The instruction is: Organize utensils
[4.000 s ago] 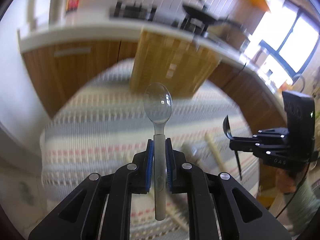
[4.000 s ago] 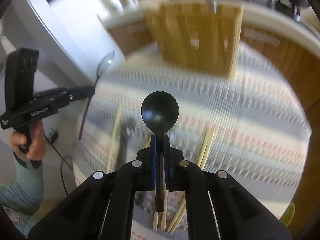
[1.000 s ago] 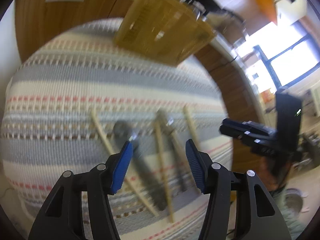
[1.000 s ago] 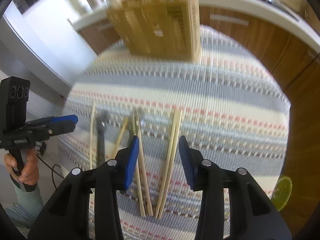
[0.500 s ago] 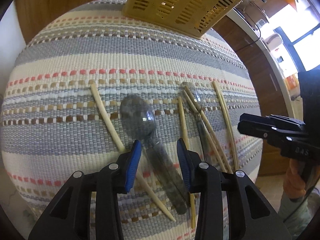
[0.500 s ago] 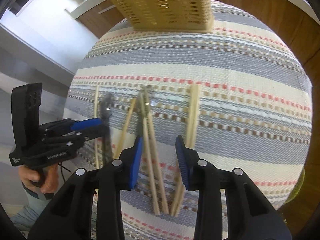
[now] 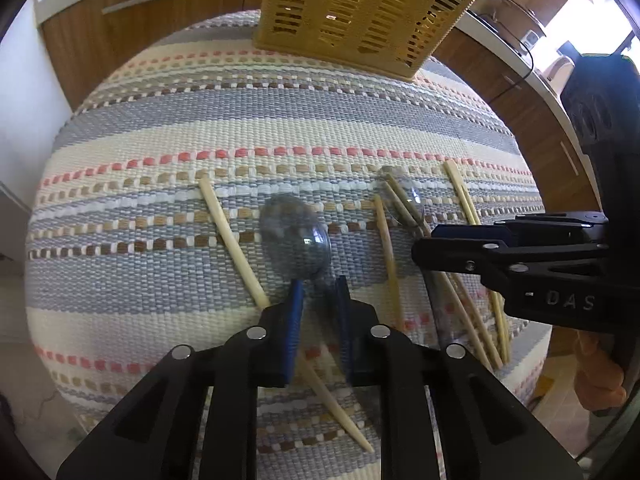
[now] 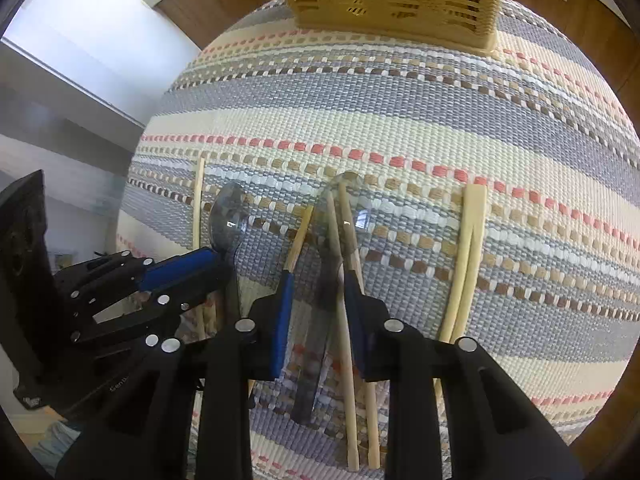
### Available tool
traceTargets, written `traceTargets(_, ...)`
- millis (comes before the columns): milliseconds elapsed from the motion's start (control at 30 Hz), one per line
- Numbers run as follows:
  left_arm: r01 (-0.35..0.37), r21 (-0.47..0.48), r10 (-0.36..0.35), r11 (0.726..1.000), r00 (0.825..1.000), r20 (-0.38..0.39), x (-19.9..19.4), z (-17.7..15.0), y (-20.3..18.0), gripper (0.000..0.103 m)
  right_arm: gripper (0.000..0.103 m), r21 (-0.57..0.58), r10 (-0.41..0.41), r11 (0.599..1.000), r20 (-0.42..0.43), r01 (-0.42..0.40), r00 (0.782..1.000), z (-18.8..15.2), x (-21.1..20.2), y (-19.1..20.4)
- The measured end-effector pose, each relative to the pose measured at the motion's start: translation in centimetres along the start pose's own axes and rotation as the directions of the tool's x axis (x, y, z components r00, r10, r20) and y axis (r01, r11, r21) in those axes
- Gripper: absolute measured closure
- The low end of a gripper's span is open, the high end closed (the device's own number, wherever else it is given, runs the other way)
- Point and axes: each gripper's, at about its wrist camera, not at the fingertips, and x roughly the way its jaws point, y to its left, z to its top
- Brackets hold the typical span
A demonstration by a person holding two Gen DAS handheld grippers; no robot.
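- The left gripper has been closing, blue pads astride the grey spoon's neck on the striped cloth; grip uncertain.
- The right gripper has been closing around the clear spoon and chopsticks, not yet pinching.

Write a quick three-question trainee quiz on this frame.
1. True or false: the basket stands at the far end of the striped mat.
2. What lies between the left gripper's jaws? A) a chopstick pair B) a spoon handle C) nothing
3. What lies across the spoon under the right gripper?
Key: 1 true; 2 B; 3 two chopsticks.
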Motion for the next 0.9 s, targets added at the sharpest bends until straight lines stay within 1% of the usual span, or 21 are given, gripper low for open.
traceTargets(67,-0.014,0.009,0.014,1.0,1.0,0.006,0.1,-0.1,-0.3,0.089,0.083,-0.018,-0.038,0.999,-0.007,0.038,0.999,0.0,0.7,0.5)
traceTargets(167,-0.049,0.041,0.048,0.998,0.999,0.01,0.1,-0.2,-1.1,0.089,0.094,-0.058,-0.095,0.994,0.009,0.095,0.995,-0.2,0.9,1.3)
traceTargets(267,-0.071,0.074,0.07,0.995,0.997,0.018,0.3,-0.1,-1.8,0.091,0.098,-0.081,-0.101,0.991,0.03,0.103,0.994,-0.4,0.7,1.6)
traceTargets(367,-0.06,0.074,0.058,0.995,0.998,0.022,0.0,-0.2,-1.5,0.096,0.101,-0.083,-0.084,0.993,0.061,0.089,0.995,-0.8,-0.4,1.2)
traceTargets(433,-0.03,0.051,0.029,0.998,0.999,0.029,-0.4,-0.2,-0.9,0.1,0.101,-0.084,-0.07,0.993,0.086,0.078,0.994,-1.0,-1.3,0.8)
traceTargets(467,-0.004,0.027,0.003,1.0,0.999,0.033,-0.7,-0.2,-0.3,0.101,0.101,-0.083,-0.063,0.994,0.097,0.071,0.993,-1.0,-1.6,0.7)
traceTargets(633,0.047,-0.034,-0.046,0.998,0.998,0.037,-1.4,0.1,1.8,0.102,0.101,-0.074,-0.031,0.996,0.143,0.042,0.989,-1.1,-3.2,-0.1)
traceTargets(700,0.083,-0.057,-0.081,0.995,0.996,0.045,-1.9,0.2,2.9,0.102,0.101,-0.065,-0.022,0.997,0.162,0.033,0.987,-1.1,-3.9,-0.5)
traceTargets(767,0.158,-0.087,-0.155,0.984,0.987,0.037,-2.2,0.3,4.1,0.102,0.101,-0.054,-0.018,0.998,0.175,0.028,0.984,-1.0,-4.4,-1.0)
traceTargets(833,0.201,-0.102,-0.198,0.974,0.979,0.043,-2.3,0.6,5.1,0.102,0.101,-0.041,-0.018,0.999,0.182,0.026,0.983,-0.9,-4.7,-1.7)
traceTargets(867,0.244,-0.112,-0.241,0.963,0.97,0.041,-2.3,0.7,5.8,0.102,0.101,-0.033,-0.014,0.999,0.185,0.021,0.983,-0.7,-4.7,-1.8)
traceTargets(900,0.271,-0.128,-0.269,0.954,0.962,0.039,-2.4,0.8,6.4,0.102,0.101,-0.028,-0.012,0.999,0.188,0.018,0.982,-0.6,-4.8,-2.2)
